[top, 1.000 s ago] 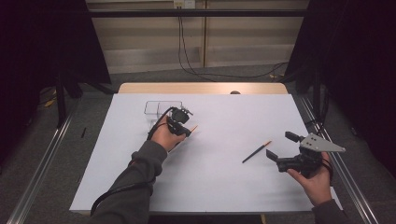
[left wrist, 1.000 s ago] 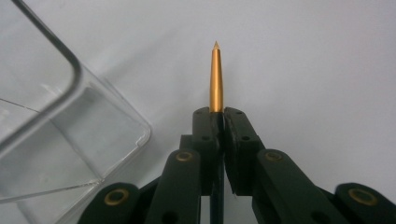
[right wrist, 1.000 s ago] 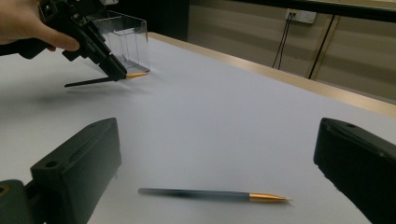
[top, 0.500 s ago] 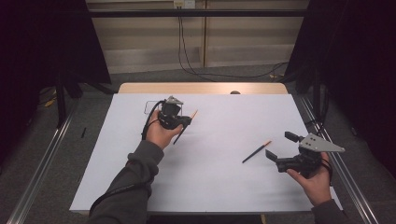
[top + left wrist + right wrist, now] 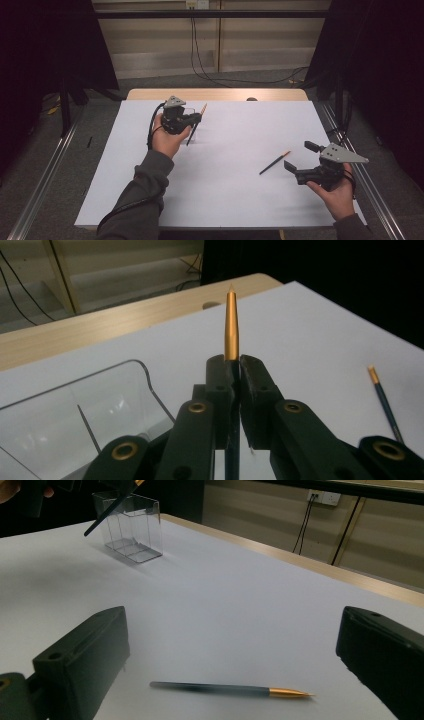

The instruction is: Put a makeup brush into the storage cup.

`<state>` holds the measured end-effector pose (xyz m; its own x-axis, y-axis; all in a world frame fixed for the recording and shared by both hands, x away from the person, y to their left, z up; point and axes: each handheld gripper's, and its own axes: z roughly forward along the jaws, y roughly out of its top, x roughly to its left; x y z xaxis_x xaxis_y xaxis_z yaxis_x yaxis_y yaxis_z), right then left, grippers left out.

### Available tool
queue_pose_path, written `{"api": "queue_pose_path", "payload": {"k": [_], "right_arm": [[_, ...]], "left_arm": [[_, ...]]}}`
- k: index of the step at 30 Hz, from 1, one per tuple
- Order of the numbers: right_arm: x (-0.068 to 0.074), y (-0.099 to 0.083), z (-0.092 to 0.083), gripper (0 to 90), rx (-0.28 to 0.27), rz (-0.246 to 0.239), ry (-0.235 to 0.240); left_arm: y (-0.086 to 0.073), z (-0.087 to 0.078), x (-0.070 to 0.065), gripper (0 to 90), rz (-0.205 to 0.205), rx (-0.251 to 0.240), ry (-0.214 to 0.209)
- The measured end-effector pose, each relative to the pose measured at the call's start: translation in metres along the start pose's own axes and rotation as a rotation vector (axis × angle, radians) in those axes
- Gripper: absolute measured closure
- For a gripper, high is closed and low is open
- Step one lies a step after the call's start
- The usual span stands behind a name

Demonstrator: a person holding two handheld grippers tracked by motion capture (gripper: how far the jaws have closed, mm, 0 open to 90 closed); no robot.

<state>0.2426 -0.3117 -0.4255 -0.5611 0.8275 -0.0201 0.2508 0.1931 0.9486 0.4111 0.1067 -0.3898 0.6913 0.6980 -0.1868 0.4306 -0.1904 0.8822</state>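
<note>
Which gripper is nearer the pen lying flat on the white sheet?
Right. The right gripper sits open just beside the lying pen; the left gripper is far across the sheet.

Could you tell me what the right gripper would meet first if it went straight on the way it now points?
Most likely the loose pen lying on the white sheet: it sits just ahead of the open right gripper, between the lines of its two jaws. The clear box is farther off, to one side, though depth is hard to judge.
</note>
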Motion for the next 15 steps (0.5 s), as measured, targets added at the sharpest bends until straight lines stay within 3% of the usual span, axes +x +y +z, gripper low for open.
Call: {"api": "queue_pose_path", "payload": {"k": [8,13,15], "right_arm": [[0.0,0.0,0.0,0.1,-0.003,-0.002,0.001],[0.0,0.0,0.0,0.1,0.0,-0.002,0.003],[0.0,0.0,0.0,0.1,-0.001,0.003,0.002]], "left_arm": [[0.007,-0.012,0.005,83.7,-0.046,-0.103,0.01],[0.009,-0.018,0.006,83.6,-0.046,-0.179,0.011],[0.009,-0.02,0.006,83.7,-0.026,-0.198,0.035]]}}
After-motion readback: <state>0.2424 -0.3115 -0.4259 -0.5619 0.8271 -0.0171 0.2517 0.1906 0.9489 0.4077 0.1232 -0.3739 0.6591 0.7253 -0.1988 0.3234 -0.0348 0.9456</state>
